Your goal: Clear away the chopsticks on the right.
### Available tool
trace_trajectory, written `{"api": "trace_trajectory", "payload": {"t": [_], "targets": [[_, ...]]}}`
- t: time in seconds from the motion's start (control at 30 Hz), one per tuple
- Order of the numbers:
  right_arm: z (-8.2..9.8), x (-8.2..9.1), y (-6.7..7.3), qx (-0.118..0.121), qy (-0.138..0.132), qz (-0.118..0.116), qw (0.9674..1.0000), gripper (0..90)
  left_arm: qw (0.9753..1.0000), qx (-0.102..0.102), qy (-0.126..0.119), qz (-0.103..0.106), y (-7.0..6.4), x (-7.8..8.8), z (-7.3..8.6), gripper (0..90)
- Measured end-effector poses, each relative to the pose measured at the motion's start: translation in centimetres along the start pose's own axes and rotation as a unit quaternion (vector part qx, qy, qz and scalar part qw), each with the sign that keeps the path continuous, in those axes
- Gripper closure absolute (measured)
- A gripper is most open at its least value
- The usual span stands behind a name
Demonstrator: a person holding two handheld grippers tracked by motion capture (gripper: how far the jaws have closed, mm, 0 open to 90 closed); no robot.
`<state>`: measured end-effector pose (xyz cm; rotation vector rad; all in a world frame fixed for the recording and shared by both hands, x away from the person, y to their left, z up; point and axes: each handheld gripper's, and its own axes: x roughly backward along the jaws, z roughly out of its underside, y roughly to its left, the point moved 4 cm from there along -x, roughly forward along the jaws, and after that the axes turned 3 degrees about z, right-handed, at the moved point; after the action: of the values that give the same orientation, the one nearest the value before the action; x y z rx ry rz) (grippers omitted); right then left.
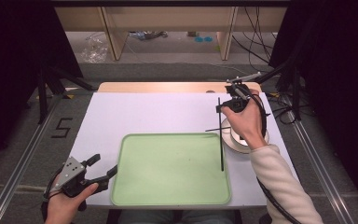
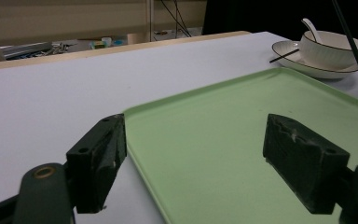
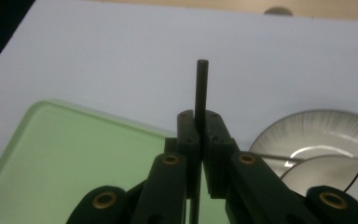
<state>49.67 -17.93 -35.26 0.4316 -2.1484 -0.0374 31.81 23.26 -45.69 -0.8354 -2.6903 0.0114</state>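
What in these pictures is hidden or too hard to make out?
- High view: the bowl and plate are mostly hidden by the person's right hand.
- Right gripper view: the lower part of the chopstick is hidden behind the shut right gripper.
- Left gripper view: the picture's edges cut the same chopstick at both ends, so its tip stays unseen beyond the green tray.

I count two black chopsticks: one (image 1: 221, 140) clamped in my right hand-held gripper (image 1: 235, 103), one (image 1: 217, 129) resting on the plate. There is one green tray (image 1: 170, 198), one white plate (image 2: 286, 52), one bowl (image 2: 331, 50) and one spoon (image 2: 310, 27).
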Motion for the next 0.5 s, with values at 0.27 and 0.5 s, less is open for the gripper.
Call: {"api": "trace_trajectory", "payload": {"t": [0.27, 0.5], "targets": [[1.6, -2.0, 0.0, -0.076, 0.105, 0.006, 0.9916, 88.0, 1.0000, -0.002, -0.002, 0.002, 0.0, 0.1, 0.0, 21.6], [2.5, -3.9, -0.7, -0.069, 0.131, 0.021, 0.9888, 88.0, 1.0000, -0.002, -0.002, 0.002, -0.1, 0.1, -0.1, 21.6]]}}
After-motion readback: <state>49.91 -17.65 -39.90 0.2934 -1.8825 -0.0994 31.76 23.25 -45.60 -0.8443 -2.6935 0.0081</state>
